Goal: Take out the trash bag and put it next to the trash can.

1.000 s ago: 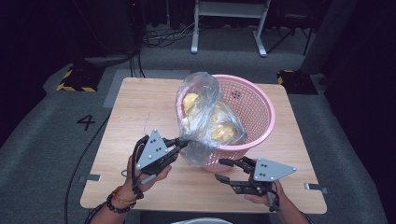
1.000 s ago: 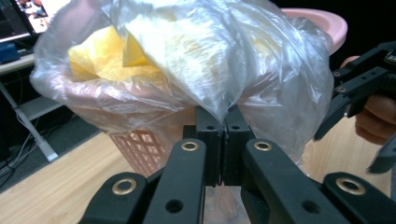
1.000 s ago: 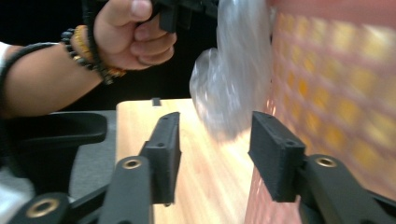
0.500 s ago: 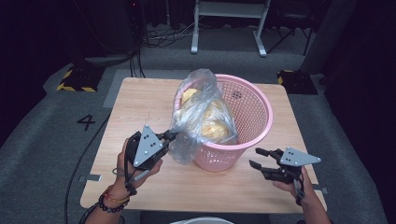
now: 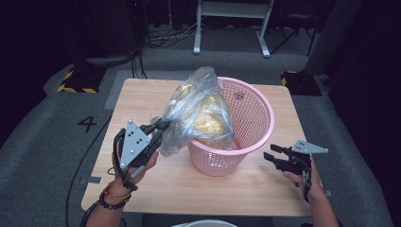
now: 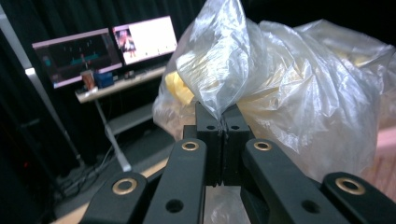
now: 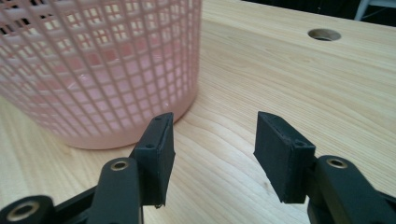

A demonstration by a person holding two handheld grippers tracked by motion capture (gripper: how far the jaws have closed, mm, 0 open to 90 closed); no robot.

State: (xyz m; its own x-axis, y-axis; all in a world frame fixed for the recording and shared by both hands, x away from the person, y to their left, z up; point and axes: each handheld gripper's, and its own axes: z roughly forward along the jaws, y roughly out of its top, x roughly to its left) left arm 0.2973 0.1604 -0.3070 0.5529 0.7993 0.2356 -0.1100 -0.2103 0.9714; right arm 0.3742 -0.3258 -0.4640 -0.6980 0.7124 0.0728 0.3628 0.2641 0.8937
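Note:
A clear plastic bag point(image 5: 198, 111) with yellow contents hangs half out of a pink mesh basket point(image 5: 250, 123) on the wooden table point(image 5: 142, 99). My left gripper point(image 5: 163, 125) is shut on the bag's lower left edge, left of the basket. In the left gripper view the bag point(image 6: 289, 88) bulges above the closed jaws, and the gripper point(image 6: 222, 122) pinches a fold of film. My right gripper point(image 5: 270, 155) is open, low over the table to the right of the basket. In the right gripper view the gripper point(image 7: 212, 140) holds nothing, with the basket wall point(image 7: 102, 60) at its left.
A round hole point(image 7: 324, 34) sits in the tabletop beyond the right gripper. Monitors on a stand point(image 6: 107, 46) are in the dark background. A white frame point(image 5: 231, 19) and cables stand on the floor behind the table. A floor mark "4" point(image 5: 88, 124) lies left.
My left gripper has pulled the bag's edge leftwards and the bag has tilted further out of the basket. My right gripper has moved right, away from the basket, and stays open.

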